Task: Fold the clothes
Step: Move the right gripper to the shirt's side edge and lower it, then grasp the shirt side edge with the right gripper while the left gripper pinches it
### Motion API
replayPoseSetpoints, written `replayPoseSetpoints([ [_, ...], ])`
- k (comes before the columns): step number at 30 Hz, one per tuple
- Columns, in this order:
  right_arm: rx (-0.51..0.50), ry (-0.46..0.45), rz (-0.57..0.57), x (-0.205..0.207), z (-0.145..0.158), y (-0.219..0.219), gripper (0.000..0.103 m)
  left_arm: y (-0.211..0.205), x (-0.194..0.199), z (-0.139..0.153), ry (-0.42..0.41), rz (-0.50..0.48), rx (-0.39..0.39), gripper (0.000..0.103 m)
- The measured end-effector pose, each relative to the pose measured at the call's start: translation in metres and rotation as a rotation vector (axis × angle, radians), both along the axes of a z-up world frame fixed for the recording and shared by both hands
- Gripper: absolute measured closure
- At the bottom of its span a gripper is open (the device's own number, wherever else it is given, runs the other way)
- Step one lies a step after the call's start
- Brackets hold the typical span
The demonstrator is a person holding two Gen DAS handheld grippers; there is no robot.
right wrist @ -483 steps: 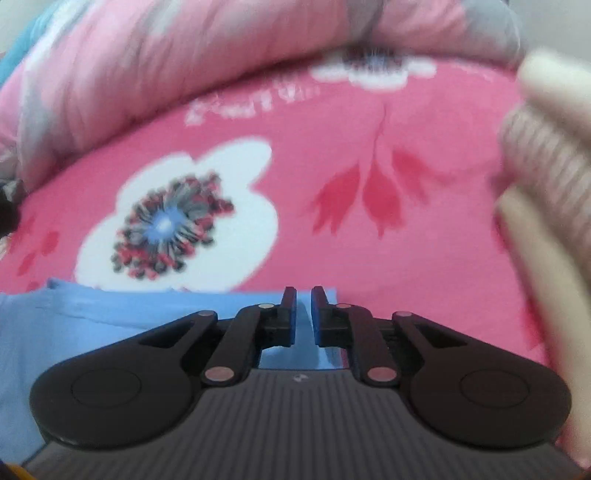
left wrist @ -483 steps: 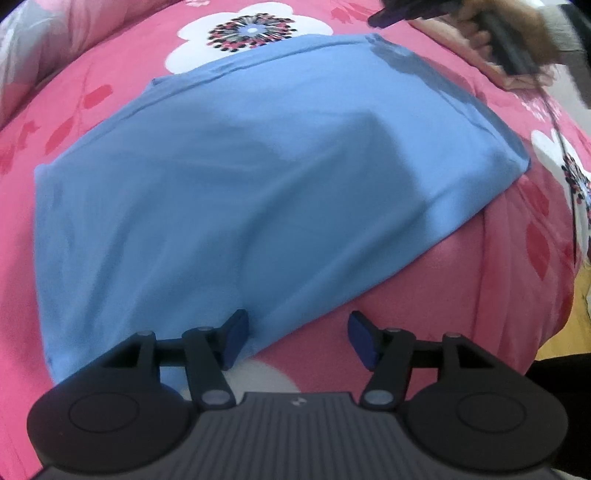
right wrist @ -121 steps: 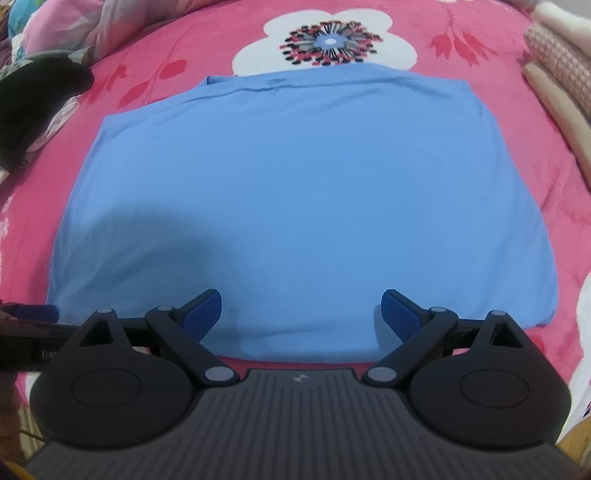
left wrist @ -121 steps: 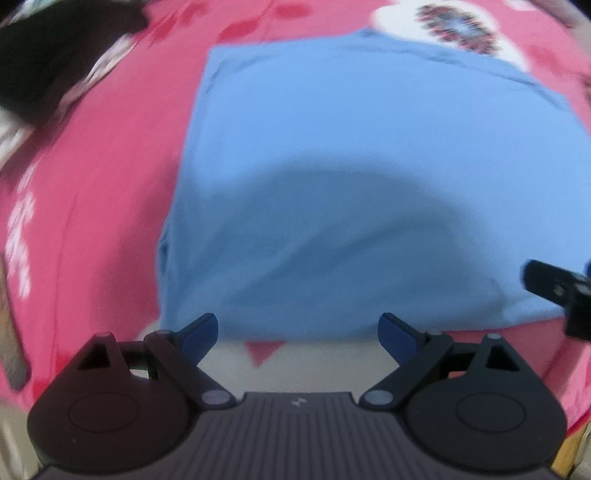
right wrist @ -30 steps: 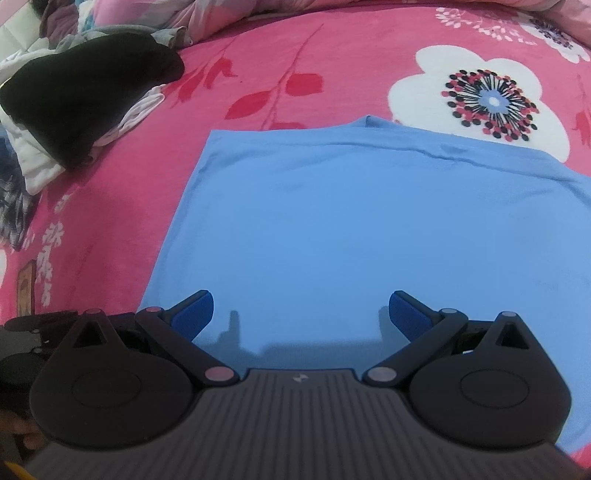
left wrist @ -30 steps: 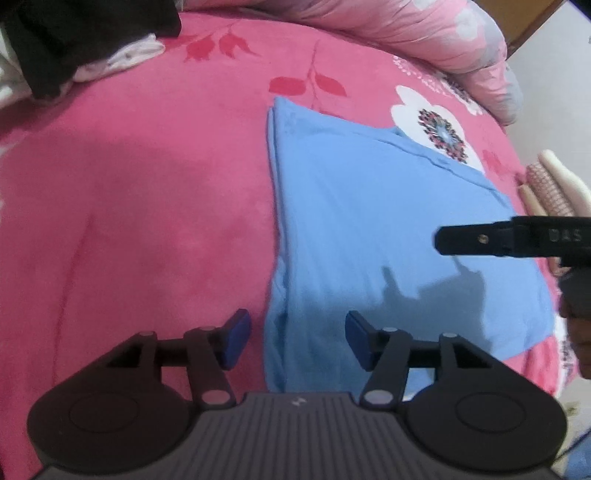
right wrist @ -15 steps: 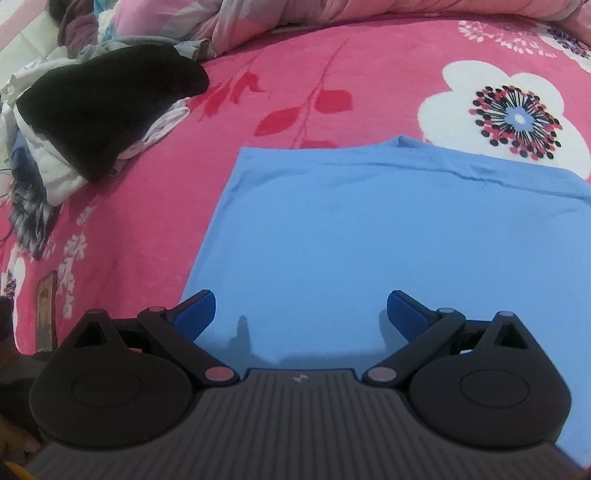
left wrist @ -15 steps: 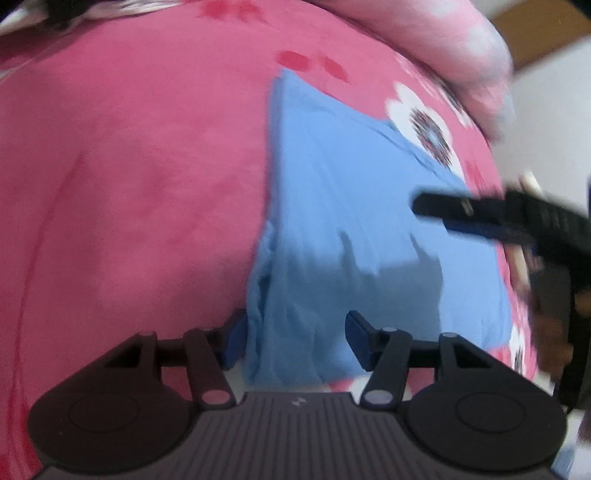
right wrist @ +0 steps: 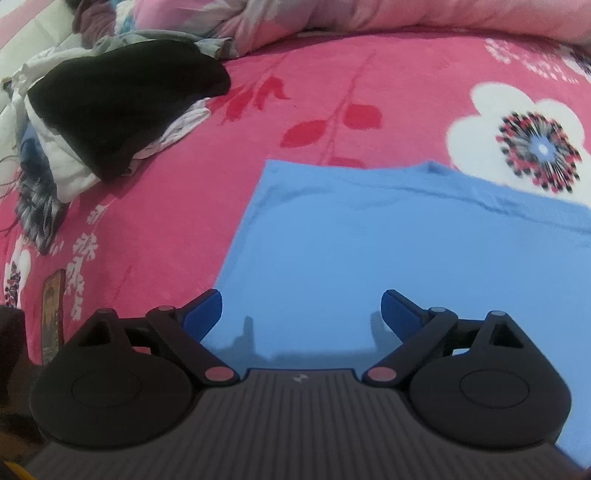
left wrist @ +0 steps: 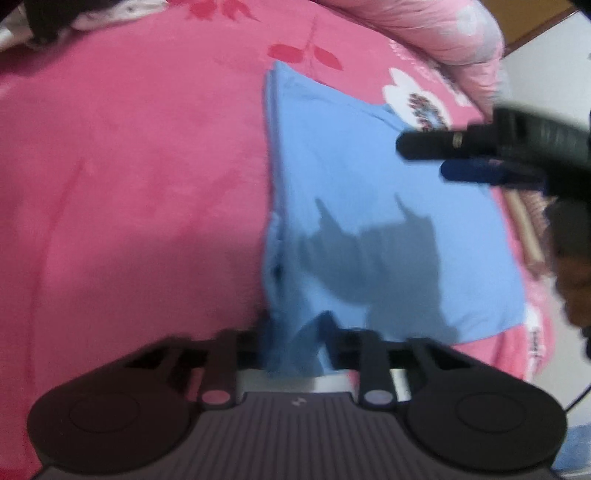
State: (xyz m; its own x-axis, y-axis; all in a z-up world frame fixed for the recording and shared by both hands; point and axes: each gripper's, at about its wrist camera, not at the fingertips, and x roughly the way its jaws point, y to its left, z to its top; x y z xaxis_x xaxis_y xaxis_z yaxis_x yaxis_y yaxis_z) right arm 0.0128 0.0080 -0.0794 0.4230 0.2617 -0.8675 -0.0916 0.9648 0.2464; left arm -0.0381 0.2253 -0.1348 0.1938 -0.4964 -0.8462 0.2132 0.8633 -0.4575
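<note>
A folded light-blue garment [left wrist: 369, 184] lies flat on the pink flowered bedspread [left wrist: 129, 184]. My left gripper [left wrist: 295, 325] is at its near left corner, jaws closing, with a bunch of blue cloth pinched between the pads. In the left wrist view my right gripper [left wrist: 461, 155] hovers over the garment's far right part. In its own view the right gripper [right wrist: 301, 306] stands wide above the garment [right wrist: 369, 240] near the left edge. Its jaws are closing slightly, with nothing gripped between them.
A heap of black and white clothes [right wrist: 110, 110] lies at the far left of the bed. A rumpled pink quilt [right wrist: 332, 18] runs along the back. Folded striped and cream items [left wrist: 528, 229] sit beyond the garment's right edge, near a person's hand [left wrist: 576, 277].
My left jaws have gone from half open to shut on the garment's near left corner, bunching the cloth. The right gripper has drifted toward the garment's left side.
</note>
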Motion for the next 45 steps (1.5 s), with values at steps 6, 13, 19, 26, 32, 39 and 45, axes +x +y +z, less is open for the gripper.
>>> replayPoseSetpoints([
  [6,-0.031,0.002,0.067,0.028,-0.004,0.034,0.010,0.003,-0.012,0.019,-0.108,0.014,-0.024,0.096],
  [13,-0.139,0.055,0.158,0.060,-0.025,0.069,0.011,-0.001,-0.021,0.034,-0.179,-0.012,-0.078,0.096],
  [19,-0.234,0.096,0.202,0.081,-0.045,0.089,0.022,-0.006,-0.025,0.038,-0.195,-0.037,-0.103,0.096],
  [26,-0.285,0.126,0.180,0.088,-0.059,0.095,0.042,-0.009,-0.023,0.037,-0.194,-0.047,-0.121,0.096],
  [32,-0.287,0.105,0.165,0.087,-0.054,0.094,0.067,-0.012,-0.019,0.036,-0.198,-0.056,-0.142,0.096],
  [39,-0.238,0.095,0.108,0.084,-0.044,0.077,0.093,-0.014,-0.016,0.042,-0.209,-0.075,-0.176,0.096],
  [45,-0.209,0.044,0.077,0.079,-0.027,0.063,0.095,-0.022,-0.013,0.051,-0.231,-0.111,-0.205,0.096],
])
